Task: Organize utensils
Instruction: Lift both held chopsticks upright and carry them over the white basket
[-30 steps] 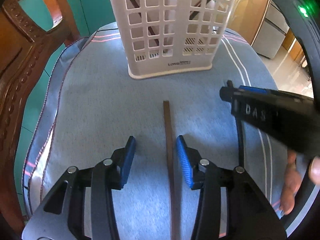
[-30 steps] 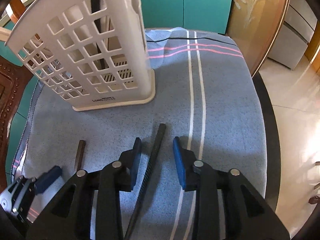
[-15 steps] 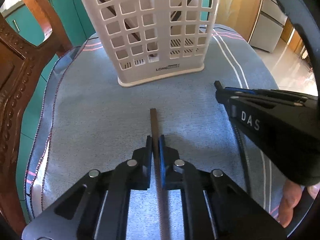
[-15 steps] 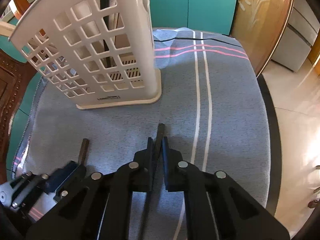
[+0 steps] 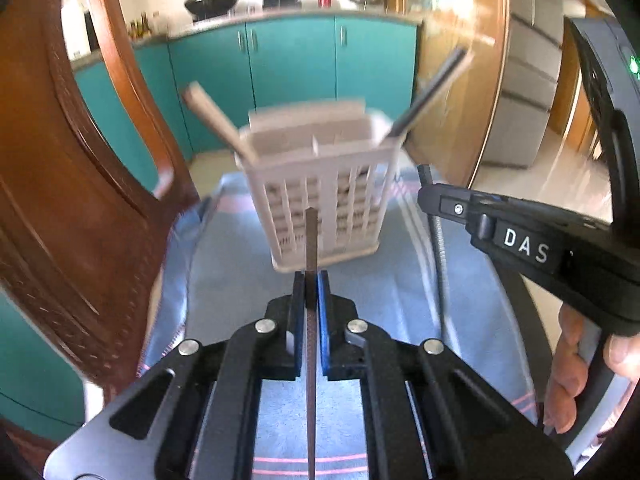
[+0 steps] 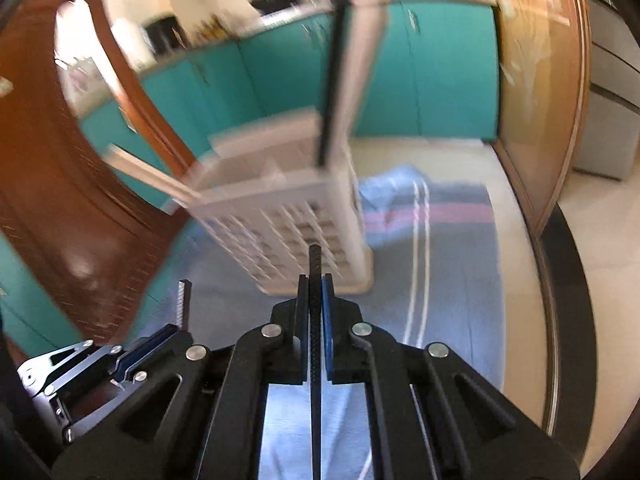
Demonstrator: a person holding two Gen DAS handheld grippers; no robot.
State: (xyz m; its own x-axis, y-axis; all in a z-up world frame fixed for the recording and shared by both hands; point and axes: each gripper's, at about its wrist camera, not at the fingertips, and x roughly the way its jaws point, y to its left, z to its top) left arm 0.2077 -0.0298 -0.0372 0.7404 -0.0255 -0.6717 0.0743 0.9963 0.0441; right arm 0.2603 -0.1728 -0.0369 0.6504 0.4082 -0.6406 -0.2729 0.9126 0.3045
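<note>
My left gripper [image 5: 311,280] is shut on a brown chopstick [image 5: 311,236] and holds it lifted, its tip pointing at the white lattice utensil basket [image 5: 324,196]. My right gripper [image 6: 315,284] is shut on a black chopstick [image 6: 315,260], also lifted and pointing at the basket [image 6: 296,216]. The right gripper [image 5: 520,236] and its black chopstick [image 5: 438,240] show at the right of the left wrist view. The left gripper [image 6: 132,356] and brown chopstick [image 6: 184,300] show at the lower left of the right wrist view. The basket holds a pale utensil [image 5: 216,120] and a dark one [image 5: 432,88].
The basket stands on a blue striped cloth [image 5: 224,272] over a round table [image 6: 560,264]. A carved wooden chair back [image 5: 60,200] rises close on the left. Teal cabinets [image 5: 296,64] lie beyond.
Both grippers closed on their chopsticks and lifted them off the cloth. The views have tilted up, so the basket's rim and the kitchen behind it now show.
</note>
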